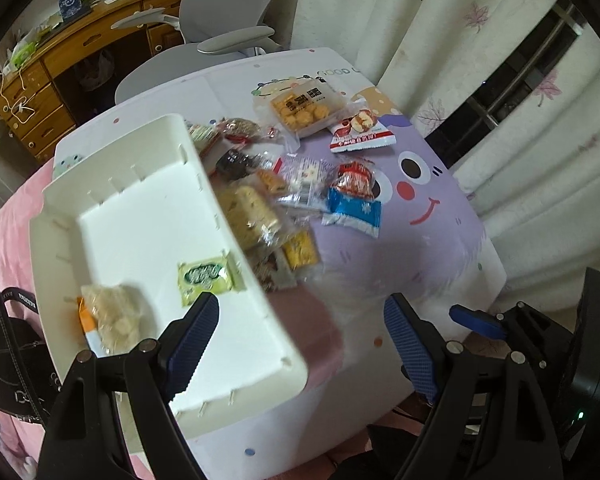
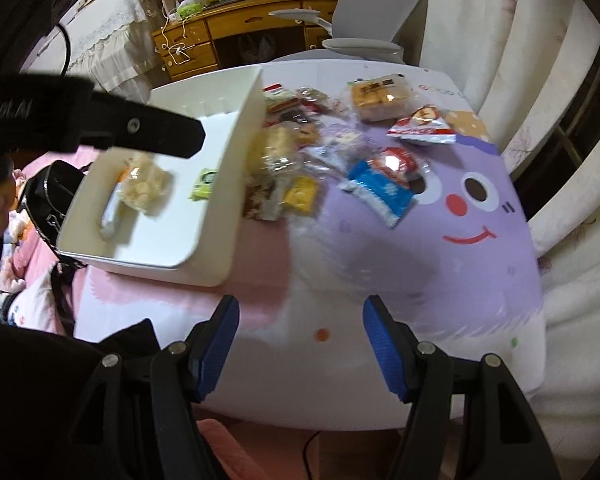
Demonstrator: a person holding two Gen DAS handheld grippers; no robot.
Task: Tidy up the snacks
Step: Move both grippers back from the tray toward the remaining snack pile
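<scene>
My right gripper [image 2: 300, 344] hangs over the table [image 2: 340, 376] with its jaws apart and nothing between them. Beyond and left of it sits the white bin [image 2: 236, 184], holding a green packet [image 2: 204, 185] and a clear bag of pale pieces [image 2: 146, 186]. Loose snacks lie just right of the bin; the blue packet [image 2: 382, 192] lies farthest right. My left gripper [image 2: 156, 134] reaches over the bin.

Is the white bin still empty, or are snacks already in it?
Not empty. The white bin holds a green packet and a clear bag of pale snacks over another wrapper; most of its floor is bare.
</scene>
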